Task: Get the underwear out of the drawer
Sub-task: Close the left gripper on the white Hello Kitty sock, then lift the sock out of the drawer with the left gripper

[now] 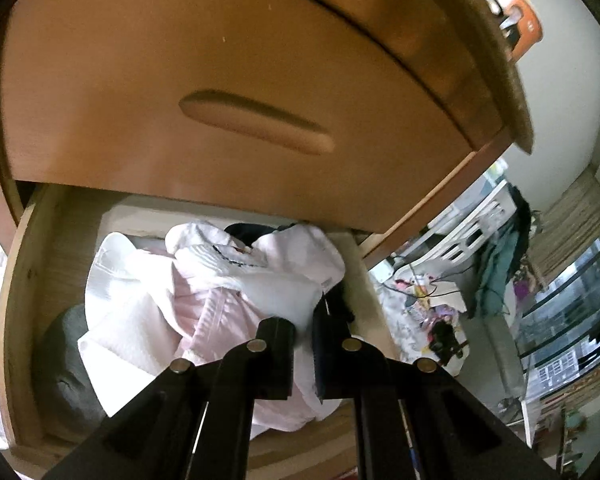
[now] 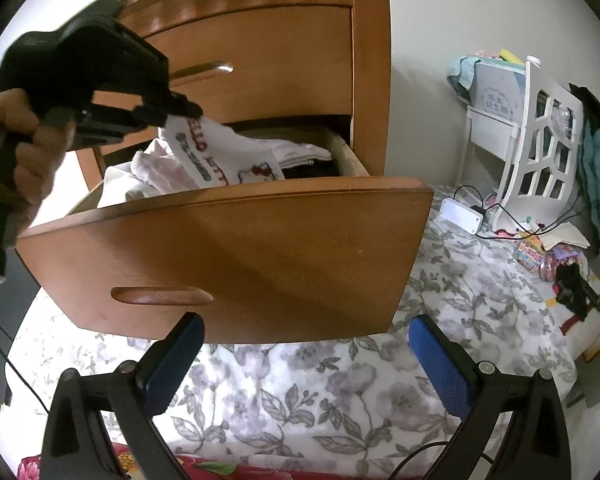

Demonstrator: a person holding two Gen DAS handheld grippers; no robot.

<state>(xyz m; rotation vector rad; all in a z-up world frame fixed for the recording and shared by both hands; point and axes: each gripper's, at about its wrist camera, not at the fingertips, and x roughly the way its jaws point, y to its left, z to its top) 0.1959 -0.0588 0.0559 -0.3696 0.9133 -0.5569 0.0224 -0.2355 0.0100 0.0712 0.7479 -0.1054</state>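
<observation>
Dim, warm-tinted, blurred, fisheye-warped edges

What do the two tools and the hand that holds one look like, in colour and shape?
The left tool is matt black plastic with a bulky, pistol-like body, held by a bare hand; no sleeve shows. The right tool has black angled arms with round silver rivets, and its fingers carry blue textured pads.

The left claw pointed down at a slant, its jaws closed on a fold of white printed underwear, with the person's hand wrapped round its handle. The right claw sat low, jaws spread wide with nothing between the blue pads.
</observation>
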